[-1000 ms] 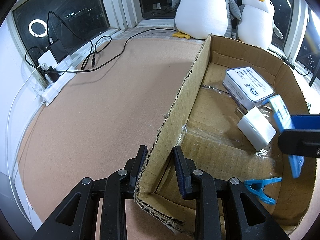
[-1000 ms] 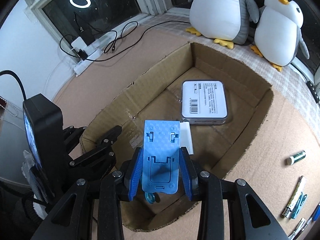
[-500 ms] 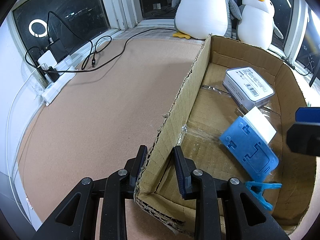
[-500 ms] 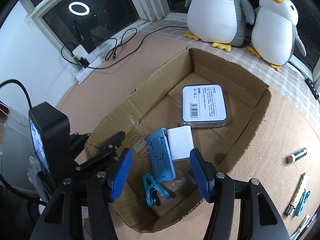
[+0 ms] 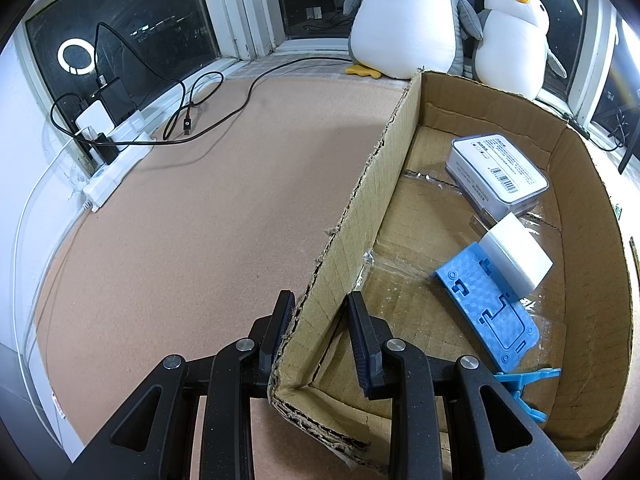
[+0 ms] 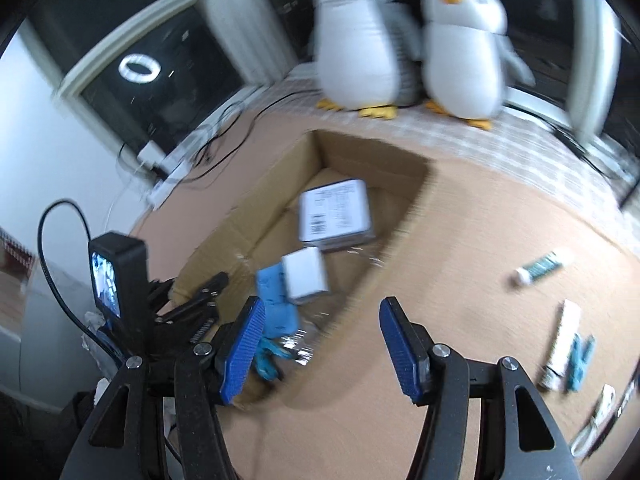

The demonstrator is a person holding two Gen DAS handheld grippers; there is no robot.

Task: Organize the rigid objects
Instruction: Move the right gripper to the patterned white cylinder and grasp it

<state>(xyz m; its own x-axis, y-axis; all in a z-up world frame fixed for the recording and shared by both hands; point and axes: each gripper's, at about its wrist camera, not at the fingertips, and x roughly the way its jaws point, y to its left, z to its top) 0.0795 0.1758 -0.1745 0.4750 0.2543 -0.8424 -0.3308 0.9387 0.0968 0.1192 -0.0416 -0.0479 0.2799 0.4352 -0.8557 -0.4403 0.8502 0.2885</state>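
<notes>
Two claws show in our views. Nearest, our left claw [image 5: 318, 320] is clenched on the cardboard box [image 5: 384, 184] wall; our right claw [image 6: 320, 340] hangs released, nothing between its jaws. Farther in, on the box floor, lie a blue clip [image 5: 524, 384], the blue stand [image 5: 490, 304], a white block [image 5: 516, 254] and a grey case [image 5: 496, 174].

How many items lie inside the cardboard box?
4: labelled case at the far end, white block beside it, blue stand partly under the block, blue clip nearest.
</notes>
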